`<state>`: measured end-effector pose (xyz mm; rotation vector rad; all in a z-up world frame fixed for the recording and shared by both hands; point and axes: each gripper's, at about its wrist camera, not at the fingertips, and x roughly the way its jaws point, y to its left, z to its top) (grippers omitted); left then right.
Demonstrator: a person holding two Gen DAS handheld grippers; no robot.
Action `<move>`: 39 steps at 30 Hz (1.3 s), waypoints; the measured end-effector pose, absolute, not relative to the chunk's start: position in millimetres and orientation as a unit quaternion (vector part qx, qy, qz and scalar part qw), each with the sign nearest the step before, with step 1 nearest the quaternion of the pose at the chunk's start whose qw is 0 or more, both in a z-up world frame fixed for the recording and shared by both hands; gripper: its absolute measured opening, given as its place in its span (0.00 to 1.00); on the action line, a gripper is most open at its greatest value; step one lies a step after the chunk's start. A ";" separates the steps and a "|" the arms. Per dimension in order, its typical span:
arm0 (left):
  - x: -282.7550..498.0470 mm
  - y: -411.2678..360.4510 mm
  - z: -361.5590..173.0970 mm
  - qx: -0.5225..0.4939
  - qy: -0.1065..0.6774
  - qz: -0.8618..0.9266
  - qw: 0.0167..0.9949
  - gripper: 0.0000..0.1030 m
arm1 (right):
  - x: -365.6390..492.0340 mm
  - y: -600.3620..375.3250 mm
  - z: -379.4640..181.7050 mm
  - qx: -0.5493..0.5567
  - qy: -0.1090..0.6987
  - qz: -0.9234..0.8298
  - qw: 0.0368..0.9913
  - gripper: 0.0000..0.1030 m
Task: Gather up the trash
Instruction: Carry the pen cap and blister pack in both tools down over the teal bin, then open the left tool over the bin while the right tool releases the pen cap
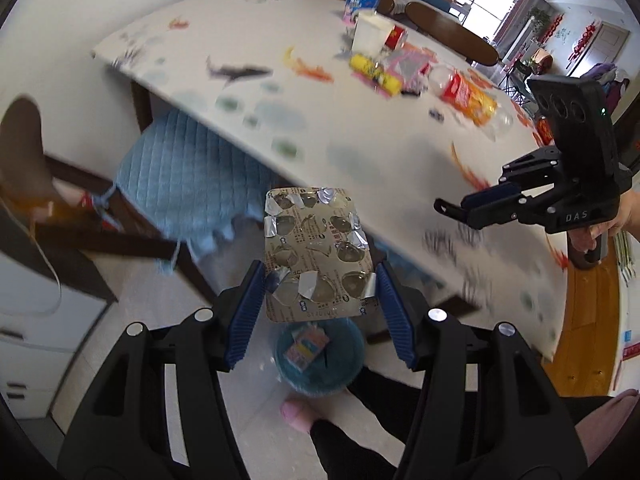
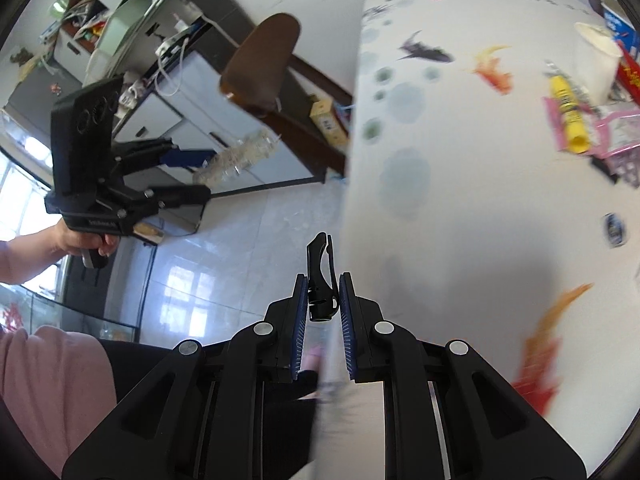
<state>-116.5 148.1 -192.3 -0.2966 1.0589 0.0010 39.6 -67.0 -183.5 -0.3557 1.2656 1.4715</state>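
Motion blur smears the wrappers (image 1: 404,68) near the table's (image 1: 280,92) far edge; their print is unreadable.

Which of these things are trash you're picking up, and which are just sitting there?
Part of the job:
- empty pill pack, in the left gripper
- black clip, in the right gripper
- blue bin on the floor
- wrappers on the table

Just lying about:
- blue chair cushion
- cabinet
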 end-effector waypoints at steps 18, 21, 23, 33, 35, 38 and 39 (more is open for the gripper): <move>-221.4 141.4 -279.9 -0.154 0.551 -0.044 0.819 0.53 | -106.2 -61.5 -272.1 -0.171 0.602 0.581 0.521 0.16; -225.0 139.3 -312.7 -0.163 0.570 -0.051 0.804 0.53 | -116.9 -61.0 -311.6 -0.179 0.619 0.565 0.516 0.16; -225.5 136.5 -335.4 -0.164 0.579 -0.053 0.797 0.53 | -119.5 -61.4 -339.5 -0.182 0.631 0.552 0.514 0.16; -207.9 113.7 -463.5 -0.156 0.616 -0.071 0.769 0.53 | -130.7 -72.7 -489.5 -0.154 0.679 0.486 0.529 0.16; -201.7 109.0 -490.2 -0.151 0.617 -0.087 0.768 0.53 | -132.8 -72.1 -522.2 -0.157 0.685 0.479 0.526 0.16; -192.1 105.3 -533.3 -0.151 0.622 -0.100 0.762 0.53 | -128.4 -73.1 -563.6 -0.151 0.692 0.464 0.532 0.16; -190.0 104.1 -546.0 -0.154 0.624 -0.103 0.759 0.53 | -124.8 -74.1 -581.2 -0.148 0.695 0.456 0.535 0.16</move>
